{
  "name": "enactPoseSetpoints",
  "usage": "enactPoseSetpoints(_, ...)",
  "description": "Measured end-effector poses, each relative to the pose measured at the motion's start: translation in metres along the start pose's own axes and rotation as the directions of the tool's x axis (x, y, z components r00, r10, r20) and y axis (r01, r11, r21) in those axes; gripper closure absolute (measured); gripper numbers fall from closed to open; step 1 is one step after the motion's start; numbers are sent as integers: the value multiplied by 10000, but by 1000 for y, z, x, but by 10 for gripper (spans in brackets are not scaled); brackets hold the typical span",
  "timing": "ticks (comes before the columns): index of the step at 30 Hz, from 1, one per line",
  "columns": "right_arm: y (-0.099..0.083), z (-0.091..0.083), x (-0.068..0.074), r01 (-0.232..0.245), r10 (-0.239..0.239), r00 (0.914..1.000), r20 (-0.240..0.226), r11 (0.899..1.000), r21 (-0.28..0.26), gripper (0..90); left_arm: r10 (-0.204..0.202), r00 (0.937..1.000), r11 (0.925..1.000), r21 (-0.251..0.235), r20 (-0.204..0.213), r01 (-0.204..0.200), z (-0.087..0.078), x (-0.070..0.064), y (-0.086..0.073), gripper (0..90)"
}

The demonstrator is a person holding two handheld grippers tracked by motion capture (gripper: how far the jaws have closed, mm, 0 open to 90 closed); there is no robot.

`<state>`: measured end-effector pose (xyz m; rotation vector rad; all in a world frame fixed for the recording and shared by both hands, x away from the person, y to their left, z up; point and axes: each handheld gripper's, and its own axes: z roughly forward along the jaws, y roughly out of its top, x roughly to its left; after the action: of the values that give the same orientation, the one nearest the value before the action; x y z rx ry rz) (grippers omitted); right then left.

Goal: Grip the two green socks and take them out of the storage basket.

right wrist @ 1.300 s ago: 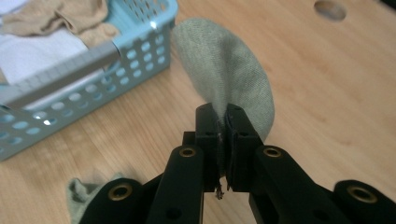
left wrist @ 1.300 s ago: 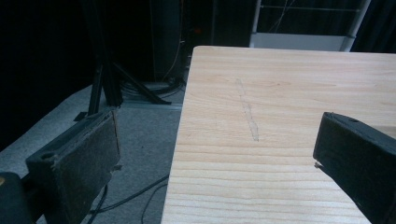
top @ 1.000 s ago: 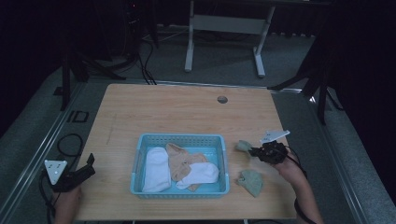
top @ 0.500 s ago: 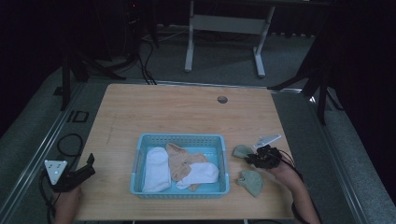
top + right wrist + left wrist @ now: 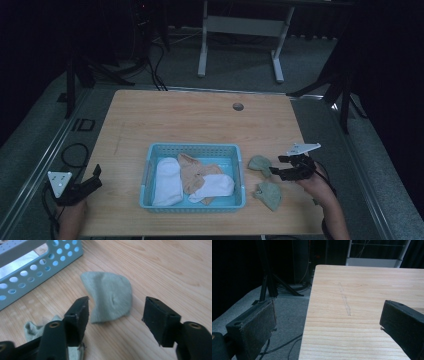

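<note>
High view: the right gripper is seen just beside a green sock on the wooden surface, right of the blue basket. Left gripper view: fingers are spread wide, nothing held. Right gripper view: fingers are parted, empty, the sock just beyond; a second sock is partly hidden behind them.

Wooden table with a round hole near its far edge. Blue perforated basket holding two white socks and a tan sock. White-legged stand beyond the table.
</note>
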<state>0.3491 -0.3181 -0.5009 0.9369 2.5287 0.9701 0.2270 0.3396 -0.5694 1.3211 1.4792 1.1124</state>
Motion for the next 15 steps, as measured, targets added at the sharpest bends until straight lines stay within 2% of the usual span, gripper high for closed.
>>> enactPoseSetpoints(6, -13, -12, -9, -743, 763, 9961, 433, 9961, -477, 228, 7, 10000, 10000, 4, -7, -7, 0, 0, 0, 7)
enactPoseSetpoints(10, -24, -18, -14, -1298, 1334, 9903, 389, 9880, -836, 151, 7, 10000, 10000, 15, -4, -7, 0, 0, 0, 7)
enactPoseSetpoints(15, -38, -19, -17, -1663, 1727, 9831, 601, 9811, -993, 125, 12, 10000, 10000, 14, -10, -12, 0, 0, 0, 7)
